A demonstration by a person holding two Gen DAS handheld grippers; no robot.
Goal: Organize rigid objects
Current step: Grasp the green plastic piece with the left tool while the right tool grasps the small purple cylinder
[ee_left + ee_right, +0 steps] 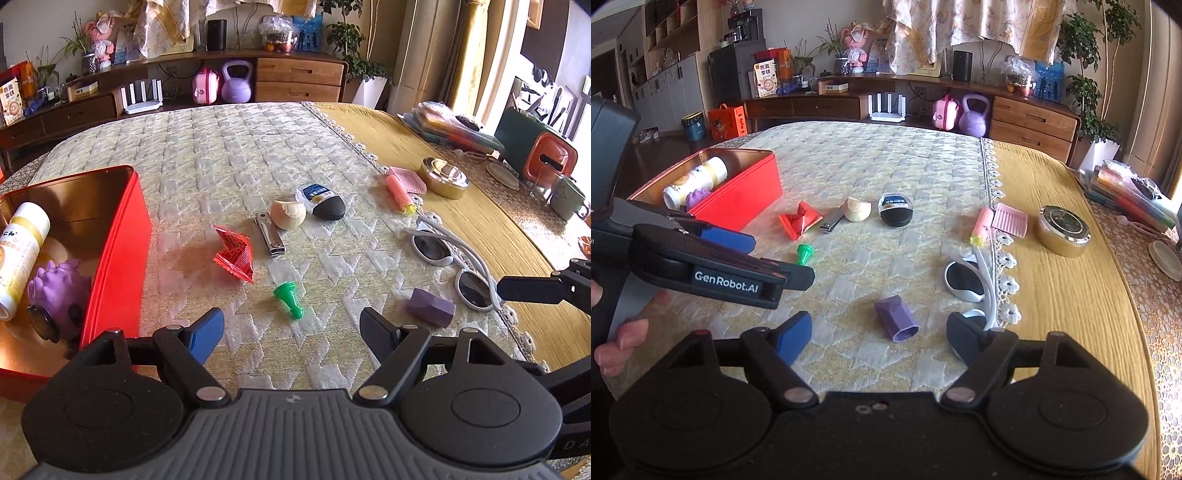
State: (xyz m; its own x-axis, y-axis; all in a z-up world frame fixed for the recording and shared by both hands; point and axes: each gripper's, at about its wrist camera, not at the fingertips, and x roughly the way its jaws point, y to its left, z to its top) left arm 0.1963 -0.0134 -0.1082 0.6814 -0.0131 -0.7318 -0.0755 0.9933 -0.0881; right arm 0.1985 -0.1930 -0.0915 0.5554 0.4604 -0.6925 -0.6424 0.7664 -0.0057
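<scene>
My left gripper [291, 328] is open low over the quilted cloth, and a green pawn-shaped piece [290, 299] lies just ahead between its fingers, untouched. My right gripper [879, 332] is open too, with a purple block [897, 319] lying between its pads and neither pad on it. White sunglasses [964, 282] rest beside its right finger. At the left stands a red tin box [122, 240] holding a white bottle [22, 251] and a purple toy [59, 291]. A red packet [234, 254], nail clipper [269, 234], beige shell [288, 214] and black-and-white case [321, 201] lie mid-table.
A pink highlighter [399, 194], pink comb [406, 179] and round gold tin [445, 177] lie near the lace edge of the cloth. Stacked folders [1126, 195] and a green holder [524, 136] stand at the far right. A hand [620, 339] holds the left gripper.
</scene>
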